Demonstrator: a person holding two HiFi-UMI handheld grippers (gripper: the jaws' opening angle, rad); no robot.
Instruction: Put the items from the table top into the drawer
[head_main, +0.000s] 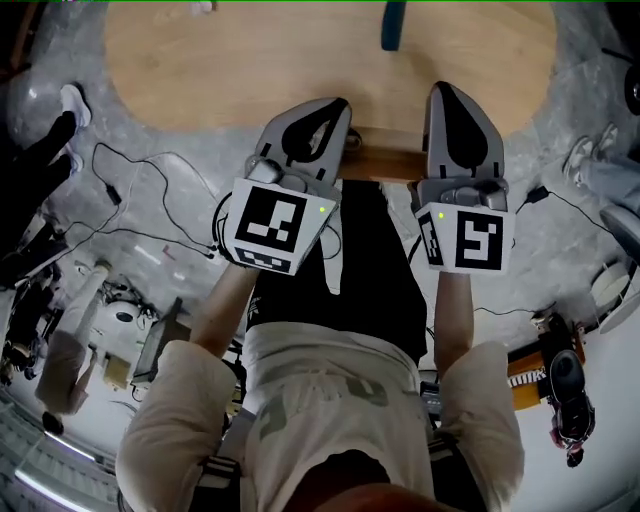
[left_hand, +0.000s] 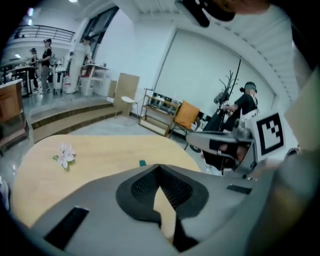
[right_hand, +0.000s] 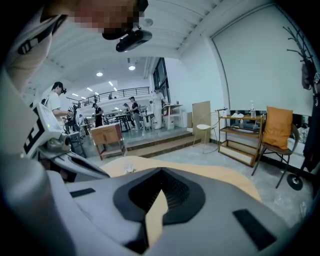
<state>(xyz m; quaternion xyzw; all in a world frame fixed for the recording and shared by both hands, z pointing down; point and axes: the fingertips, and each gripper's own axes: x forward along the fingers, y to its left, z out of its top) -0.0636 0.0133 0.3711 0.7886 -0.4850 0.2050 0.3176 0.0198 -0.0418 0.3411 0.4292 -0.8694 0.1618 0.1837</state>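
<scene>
Both grippers hang in the air over the near edge of the oval wooden table (head_main: 230, 70). My left gripper (head_main: 335, 105) is shut with nothing between its jaws, and the tips meet in the left gripper view (left_hand: 159, 166). My right gripper (head_main: 445, 90) is shut and empty too, its tips together (right_hand: 160, 171). On the table top, far from both grippers, lie a white flower (left_hand: 65, 156) and a small teal item (left_hand: 142, 163). A blue object (head_main: 393, 25) lies at the table's far side. A wooden part (head_main: 385, 160) shows under the near edge between the grippers.
Black cables (head_main: 150, 200) run over the grey floor to the left of my legs. Equipment lies on the floor at both sides. A shelf (left_hand: 160, 112) and a chair with an orange cushion (left_hand: 186, 115) stand beyond the table. People stand in the background.
</scene>
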